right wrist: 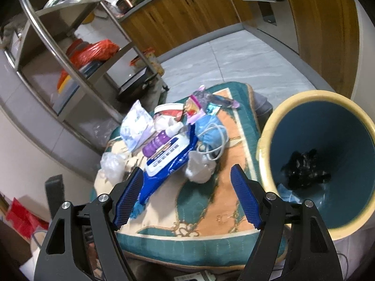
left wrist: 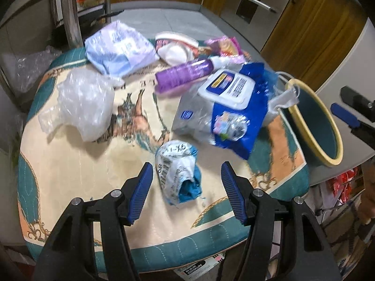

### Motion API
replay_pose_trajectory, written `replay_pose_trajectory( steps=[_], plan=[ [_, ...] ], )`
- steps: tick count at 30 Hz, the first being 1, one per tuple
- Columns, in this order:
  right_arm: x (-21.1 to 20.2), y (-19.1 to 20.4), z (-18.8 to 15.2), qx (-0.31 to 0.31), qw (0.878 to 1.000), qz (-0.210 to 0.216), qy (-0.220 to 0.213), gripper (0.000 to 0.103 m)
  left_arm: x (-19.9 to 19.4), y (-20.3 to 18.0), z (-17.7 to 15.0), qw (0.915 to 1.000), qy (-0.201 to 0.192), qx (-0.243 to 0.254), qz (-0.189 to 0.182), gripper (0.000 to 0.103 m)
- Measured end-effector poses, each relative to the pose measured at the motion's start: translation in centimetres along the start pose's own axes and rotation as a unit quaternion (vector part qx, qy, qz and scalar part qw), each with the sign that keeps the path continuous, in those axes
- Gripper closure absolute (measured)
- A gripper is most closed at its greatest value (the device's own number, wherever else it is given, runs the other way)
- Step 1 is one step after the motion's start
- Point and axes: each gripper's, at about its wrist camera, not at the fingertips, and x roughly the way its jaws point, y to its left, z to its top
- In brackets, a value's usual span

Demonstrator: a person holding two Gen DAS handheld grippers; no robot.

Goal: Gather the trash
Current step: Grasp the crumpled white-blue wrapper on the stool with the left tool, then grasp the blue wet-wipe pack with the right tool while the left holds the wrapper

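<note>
Trash lies on a patterned cushion. My left gripper is open around a crumpled white and blue wrapper, not touching it. Beyond lie a blue wet-wipe pack, a purple bottle, a clear plastic bag and a pale blue pack. A blue bin with a yellow rim stands at the right. My right gripper is open and empty above the cushion, left of the bin, which holds dark trash. The wipe pack lies ahead.
A white tissue wad, a white cord and small colourful wrappers lie on the cushion. A metal shelf rack stands at the left. Wooden cabinets line the back. Grey tile floor lies beyond.
</note>
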Motion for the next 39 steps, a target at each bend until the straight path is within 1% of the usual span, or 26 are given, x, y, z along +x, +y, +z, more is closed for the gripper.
replay_pose_trajectory(
  steps=[1, 2, 3, 4, 5, 6, 8, 9, 10, 14, 16, 17, 22, 27, 31, 34, 36, 38, 39],
  plan=[
    [0.1, 0.1, 0.0, -0.002, 1.000, 0.001, 0.002, 0.026, 0.2, 0.1, 0.0, 1.0000, 0.003, -0.001, 0.001, 0.043],
    [0.2, 0.3, -0.1, -0.004, 1.000, 0.002, 0.005, 0.026, 0.3, 0.3, 0.0, 1.0000, 0.007, -0.005, 0.000, 0.049],
    [0.3, 0.5, -0.1, -0.006, 1.000, 0.003, 0.007, 0.026, 0.5, 0.5, -0.1, 0.9999, 0.012, -0.011, -0.005, 0.051],
    [0.4, 0.6, -0.1, -0.008, 1.000, 0.004, 0.009, 0.026, 0.6, 0.6, -0.1, 0.9998, 0.015, -0.014, -0.009, 0.058],
    [0.5, 0.7, -0.2, -0.009, 1.000, 0.005, 0.011, 0.026, 0.6, 0.7, -0.1, 0.9997, 0.017, -0.016, -0.011, 0.068],
    [0.7, 0.8, -0.3, -0.009, 1.000, 0.007, 0.015, 0.026, 0.6, 0.7, -0.2, 0.9996, 0.019, -0.015, -0.012, 0.068],
    [1.2, 0.9, -0.5, -0.004, 1.000, 0.010, 0.022, 0.026, 0.5, 0.6, -0.3, 0.9997, 0.022, -0.010, -0.010, 0.073],
    [1.5, 0.9, -0.7, 0.001, 1.000, 0.014, 0.027, 0.026, 0.4, 0.5, -0.3, 0.9997, 0.022, -0.005, -0.010, 0.075],
    [1.8, 0.9, -0.8, 0.005, 0.999, 0.016, 0.031, 0.026, 0.2, 0.3, -0.4, 0.9997, 0.022, 0.001, -0.007, 0.081],
    [3.3, 1.3, -1.5, 0.011, 0.998, 0.023, 0.054, 0.026, -0.7, 0.4, -0.3, 0.9999, 0.011, 0.006, 0.001, 0.085],
    [4.1, 1.6, -1.8, 0.014, 0.998, 0.029, 0.063, 0.026, -1.3, 0.9, -0.2, 1.0000, 0.001, -0.005, 0.004, 0.086],
    [4.6, 1.8, -2.0, 0.016, 0.997, 0.033, 0.068, 0.026, -1.7, 1.2, 0.0, 0.9999, -0.004, -0.011, 0.006, 0.089],
    [6.6, 2.3, -2.4, 0.041, 0.994, 0.055, 0.080, 0.026, -3.3, 3.0, 0.3, 0.9981, -0.032, -0.052, 0.002, 0.090],
    [8.6, 2.9, -2.5, 0.070, 0.991, 0.066, 0.091, 0.026, -4.0, 4.2, 0.5, 0.9964, -0.049, -0.069, 0.003, 0.092],
    [10.2, 3.9, -2.4, 0.072, 0.990, 0.070, 0.100, 0.030, -4.0, 5.0, 0.5, 0.9952, -0.053, -0.082, -0.008, 0.092],
    [11.5, 4.4, -2.7, 0.065, 0.989, 0.067, 0.112, 0.036, -4.0, 5.4, 0.4, 0.9946, -0.055, -0.088, -0.012, 0.092],
    [12.2, 4.7, -2.9, 0.060, 0.989, 0.066, 0.120, 0.046, -4.2, 5.5, 0.4, 0.9941, -0.058, -0.090, -0.015, 0.092],
    [12.7, 4.7, -3.1, 0.058, 0.988, 0.066, 0.126, 0.062, -4.3, 5.6, 0.4, 0.9938, -0.060, -0.092, -0.017, 0.092],
    [12.8, 4.7, -3.1, 0.057, 0.988, 0.068, 0.128, 0.066, -4.3, 5.6, 0.4, 0.9937, -0.061, -0.092, -0.017, 0.092]
  ],
)
